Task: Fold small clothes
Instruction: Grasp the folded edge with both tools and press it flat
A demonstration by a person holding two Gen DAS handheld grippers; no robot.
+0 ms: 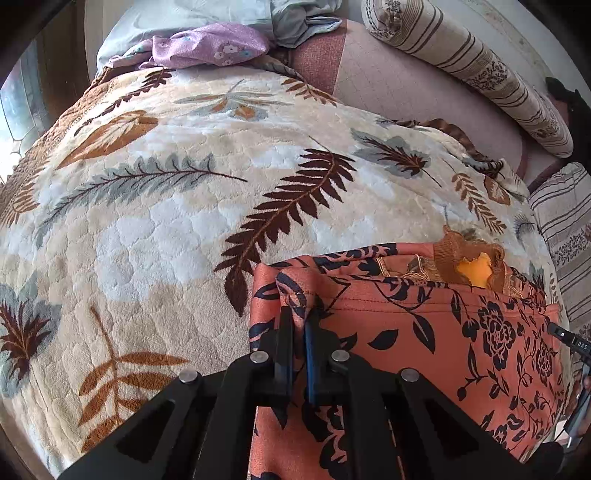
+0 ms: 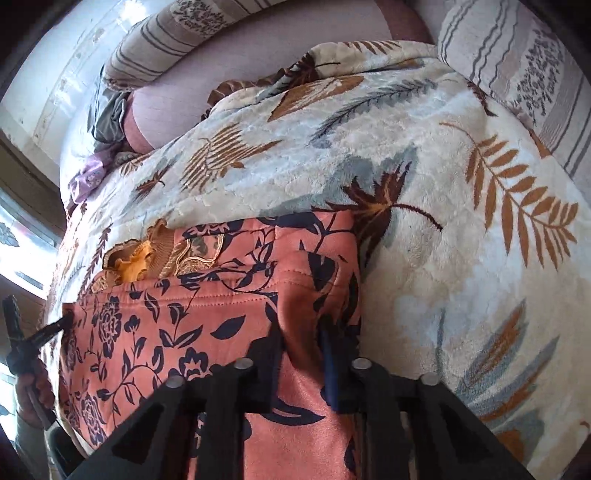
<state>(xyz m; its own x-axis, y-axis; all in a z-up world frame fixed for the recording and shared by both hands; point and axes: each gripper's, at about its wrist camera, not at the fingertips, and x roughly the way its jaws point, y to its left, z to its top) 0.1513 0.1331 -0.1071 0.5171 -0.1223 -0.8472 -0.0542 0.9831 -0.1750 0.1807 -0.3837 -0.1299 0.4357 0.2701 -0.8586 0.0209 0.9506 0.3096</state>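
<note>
- Nearest the left lens, the left gripper [image 1: 299,317] is clenched on a hemmed corner of the salmon-orange garment with a dark navy flower print [image 1: 424,332].
- Opposite, the right gripper [image 2: 301,332] pinches the other corner; "DAS" shows on its body [image 1: 581,346].
- Beneath lies the cream plush leaf-patterned blanket [image 1: 166,229].
- Farthest, a striped beige bolster pillow [image 1: 461,59].

The bed [image 1: 406,88] shows a bare mauve sheet along its far side. Spread over most of it lies a plush cream blanket [image 1: 166,206] printed with brown, orange and grey fern leaves. On the blanket, at the near edge, lies a salmon garment [image 1: 424,332] with a dark floral print, folded over. A striped bolster pillow [image 1: 461,55] rests along the far side, and crumpled lilac cloth [image 1: 210,44] and pale blue cloth [image 1: 177,18] sit at the far corner.
</note>
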